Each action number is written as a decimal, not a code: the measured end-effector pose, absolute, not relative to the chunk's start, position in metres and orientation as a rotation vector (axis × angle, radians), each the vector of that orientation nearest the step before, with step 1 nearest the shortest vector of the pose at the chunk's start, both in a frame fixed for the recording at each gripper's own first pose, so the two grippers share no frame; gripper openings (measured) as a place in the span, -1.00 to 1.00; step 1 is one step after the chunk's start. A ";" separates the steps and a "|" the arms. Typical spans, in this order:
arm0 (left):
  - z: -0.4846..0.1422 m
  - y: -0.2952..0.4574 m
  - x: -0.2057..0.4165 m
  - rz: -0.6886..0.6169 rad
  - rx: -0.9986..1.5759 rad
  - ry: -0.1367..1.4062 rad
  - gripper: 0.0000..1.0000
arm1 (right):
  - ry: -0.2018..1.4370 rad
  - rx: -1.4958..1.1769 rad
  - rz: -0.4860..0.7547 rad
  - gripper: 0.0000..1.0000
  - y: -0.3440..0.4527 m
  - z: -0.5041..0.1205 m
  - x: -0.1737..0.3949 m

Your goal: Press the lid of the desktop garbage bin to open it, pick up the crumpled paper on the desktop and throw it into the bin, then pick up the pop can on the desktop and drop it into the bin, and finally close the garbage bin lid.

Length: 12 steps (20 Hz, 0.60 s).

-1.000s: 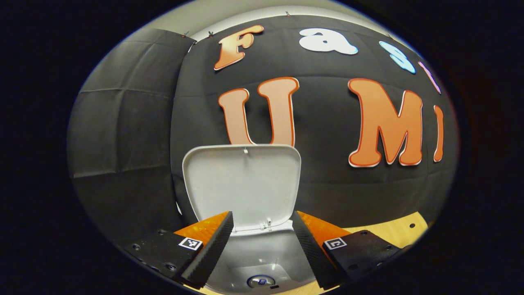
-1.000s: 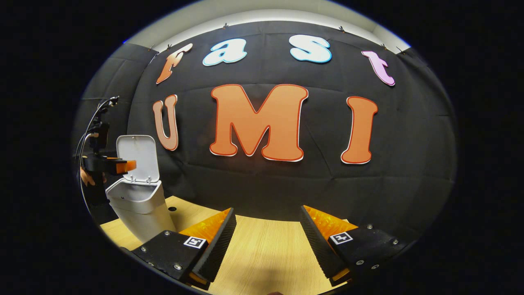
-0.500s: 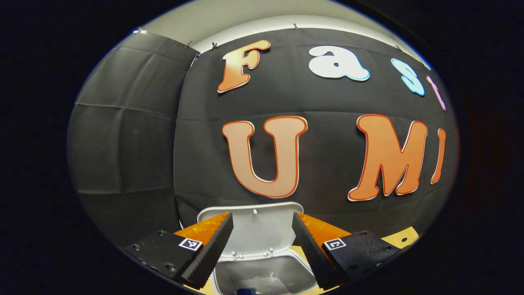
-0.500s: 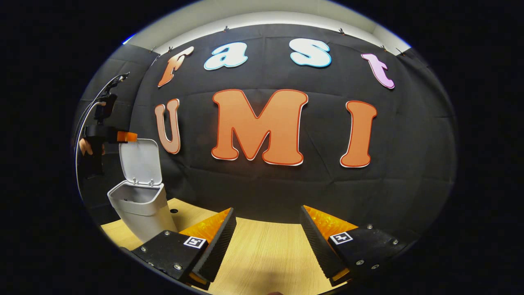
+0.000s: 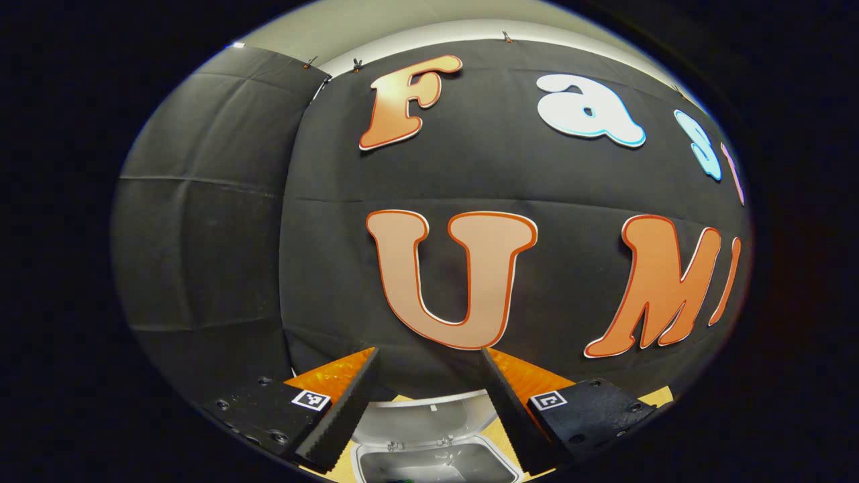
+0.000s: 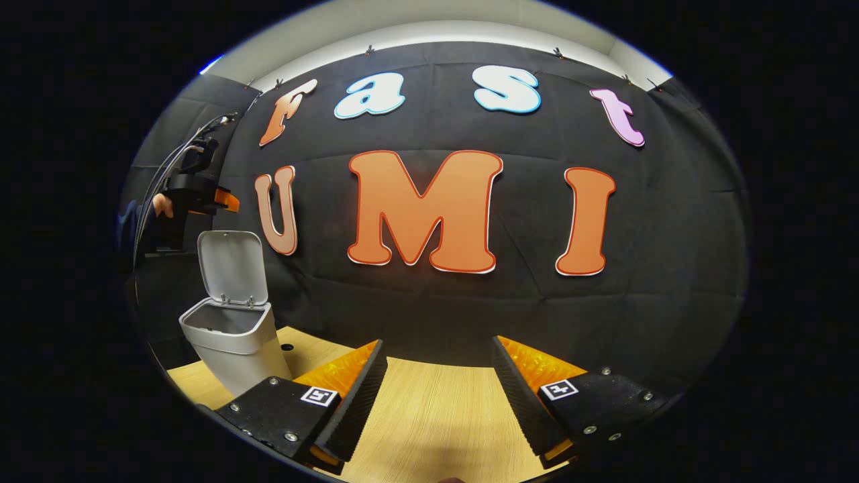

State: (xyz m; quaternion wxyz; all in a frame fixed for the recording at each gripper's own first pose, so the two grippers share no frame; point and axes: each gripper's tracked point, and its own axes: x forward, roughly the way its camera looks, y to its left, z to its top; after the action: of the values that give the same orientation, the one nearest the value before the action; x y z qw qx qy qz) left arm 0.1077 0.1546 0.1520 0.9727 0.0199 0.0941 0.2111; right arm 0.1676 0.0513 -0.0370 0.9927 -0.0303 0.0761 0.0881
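Left gripper (image 6: 225, 199) above open bin (image 6: 231, 329)

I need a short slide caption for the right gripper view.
Right tool open above the wooden table; the white bin stands with its lid up, left tool above it.

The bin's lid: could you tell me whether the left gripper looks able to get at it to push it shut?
Probably yes. The left gripper, open and empty, hangs just above the upright lid, with nothing between them, and the garbage bin stands open below it.
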 end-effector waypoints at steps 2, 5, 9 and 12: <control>0.146 0.161 0.117 0.422 0.066 0.230 0.84 | 0.152 -0.058 0.174 0.88 0.050 -0.036 0.167; 0.132 0.169 0.129 0.420 0.094 0.303 0.86 | 0.151 -0.056 0.176 0.88 0.050 -0.036 0.166; 0.112 0.174 0.137 0.412 0.064 0.381 0.86 | 0.150 -0.056 0.178 0.88 0.049 -0.035 0.164; 0.107 0.173 0.139 0.400 0.064 0.417 0.86 | 0.150 -0.053 0.175 0.88 0.047 -0.036 0.164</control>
State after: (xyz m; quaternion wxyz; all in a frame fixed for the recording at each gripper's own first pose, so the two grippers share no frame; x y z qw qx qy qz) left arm 0.1392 0.1730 0.1072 0.9581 0.0314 0.2057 0.1971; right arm 0.1642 0.0469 -0.0357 0.9930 -0.0264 0.0748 0.0874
